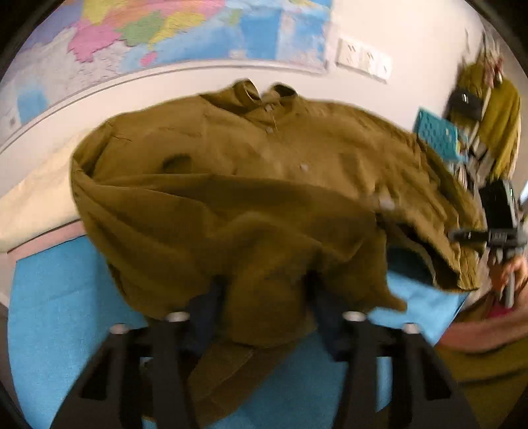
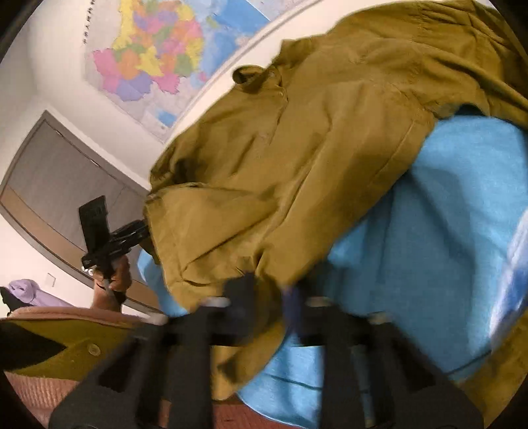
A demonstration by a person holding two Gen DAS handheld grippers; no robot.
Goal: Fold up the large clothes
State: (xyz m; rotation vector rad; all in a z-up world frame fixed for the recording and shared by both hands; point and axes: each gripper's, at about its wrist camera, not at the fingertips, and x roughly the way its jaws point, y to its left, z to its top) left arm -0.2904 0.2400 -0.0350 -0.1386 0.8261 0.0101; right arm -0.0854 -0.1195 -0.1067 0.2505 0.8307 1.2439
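Fingers on my left gripper [image 1: 264,297] and right gripper [image 2: 269,293] each pinch the hem of the shirt [image 1: 250,184], which fills mid-frame, billowing over the blue cloth [image 1: 59,297]; map [image 1: 184,29] at top.

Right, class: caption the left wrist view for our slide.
Left tool pinches the hem of an olive-brown buttoned cotton shirt over a blue cloth-covered table.
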